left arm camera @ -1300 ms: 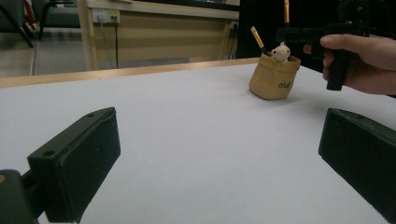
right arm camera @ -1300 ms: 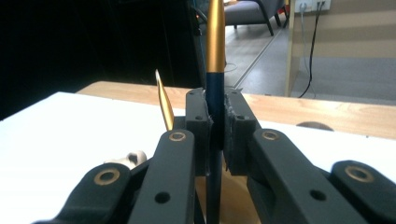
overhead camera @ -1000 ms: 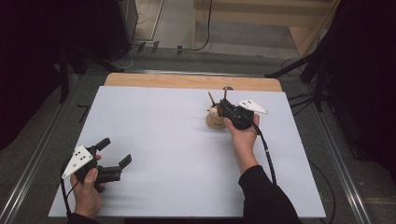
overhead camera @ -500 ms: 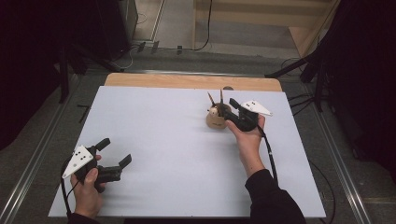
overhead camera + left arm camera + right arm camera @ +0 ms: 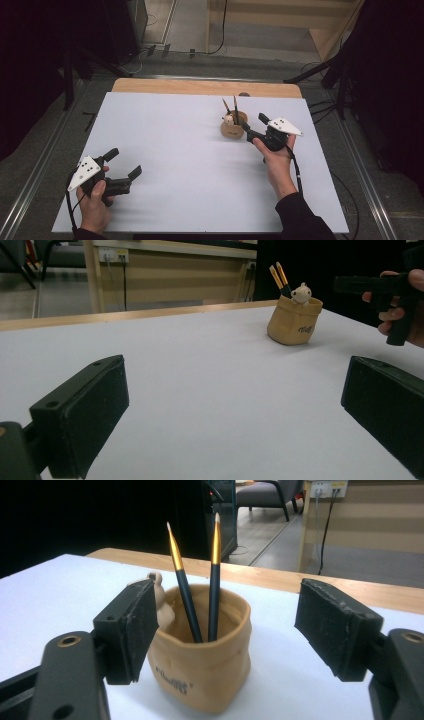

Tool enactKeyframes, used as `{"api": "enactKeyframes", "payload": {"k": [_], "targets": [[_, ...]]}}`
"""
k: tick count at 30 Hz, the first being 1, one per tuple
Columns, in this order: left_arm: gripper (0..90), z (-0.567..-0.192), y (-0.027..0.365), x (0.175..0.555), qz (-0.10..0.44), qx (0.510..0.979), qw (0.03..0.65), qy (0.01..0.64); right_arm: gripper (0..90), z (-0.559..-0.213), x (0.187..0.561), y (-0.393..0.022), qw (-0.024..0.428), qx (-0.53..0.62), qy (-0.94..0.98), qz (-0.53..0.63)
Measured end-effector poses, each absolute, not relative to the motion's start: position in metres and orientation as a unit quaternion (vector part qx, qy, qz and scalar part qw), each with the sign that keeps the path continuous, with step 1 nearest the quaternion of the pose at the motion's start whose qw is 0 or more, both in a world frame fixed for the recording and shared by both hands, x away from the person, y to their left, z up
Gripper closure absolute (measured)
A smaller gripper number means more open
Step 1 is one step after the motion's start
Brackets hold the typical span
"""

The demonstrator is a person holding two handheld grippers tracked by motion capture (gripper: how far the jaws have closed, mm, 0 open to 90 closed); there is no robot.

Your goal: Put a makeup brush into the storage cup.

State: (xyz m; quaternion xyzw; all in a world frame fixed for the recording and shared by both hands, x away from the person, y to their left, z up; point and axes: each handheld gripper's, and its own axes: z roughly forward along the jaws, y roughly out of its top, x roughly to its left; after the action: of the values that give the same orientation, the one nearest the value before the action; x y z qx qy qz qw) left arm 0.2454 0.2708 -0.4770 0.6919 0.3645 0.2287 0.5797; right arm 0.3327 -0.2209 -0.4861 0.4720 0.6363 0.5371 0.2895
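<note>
A tan pouch-shaped pen holder (image 5: 233,128) stands on the white table top, right of the middle. Two dark pens with gold ends (image 5: 215,580) stand in it, and a small cream bear figure (image 5: 160,600) sits at its rim. My right gripper (image 5: 253,123) is just to the right of the holder, pointing at it. Its jaws have just been opening and stand open with nothing pressed between them (image 5: 227,615). My left gripper (image 5: 125,161) rests open at the near left, far from the holder (image 5: 294,320), holding nothing.
The white sheet (image 5: 200,165) covers most of the table, with a wooden strip (image 5: 200,87) showing along the far edge. Metal rails run down both sides. Dark stands and cables lie on the floor beyond the table.
My right gripper has drawn back to the right, away from the pen holder, and its jaws have parted. The holder and the left gripper stay where they were.
</note>
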Motion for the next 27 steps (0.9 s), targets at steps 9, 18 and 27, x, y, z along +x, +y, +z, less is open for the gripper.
{"api": "enactKeyframes", "payload": {"k": [9,18,27], "targets": [[0.0,-0.478,0.270,0.246,0.228,0.693,0.580,0.364,15.1,-0.490,0.314,-0.231,0.288,0.443,0.653,0.542],[0.0,-0.478,0.270,0.246,0.228,0.693,0.580,0.364,6.5,-0.490,0.299,-0.242,0.299,0.436,0.654,0.540],[0.0,-0.478,0.269,0.245,0.228,0.693,0.579,0.363,0.0,-0.495,0.283,-0.252,0.306,0.436,0.657,0.533]]}}
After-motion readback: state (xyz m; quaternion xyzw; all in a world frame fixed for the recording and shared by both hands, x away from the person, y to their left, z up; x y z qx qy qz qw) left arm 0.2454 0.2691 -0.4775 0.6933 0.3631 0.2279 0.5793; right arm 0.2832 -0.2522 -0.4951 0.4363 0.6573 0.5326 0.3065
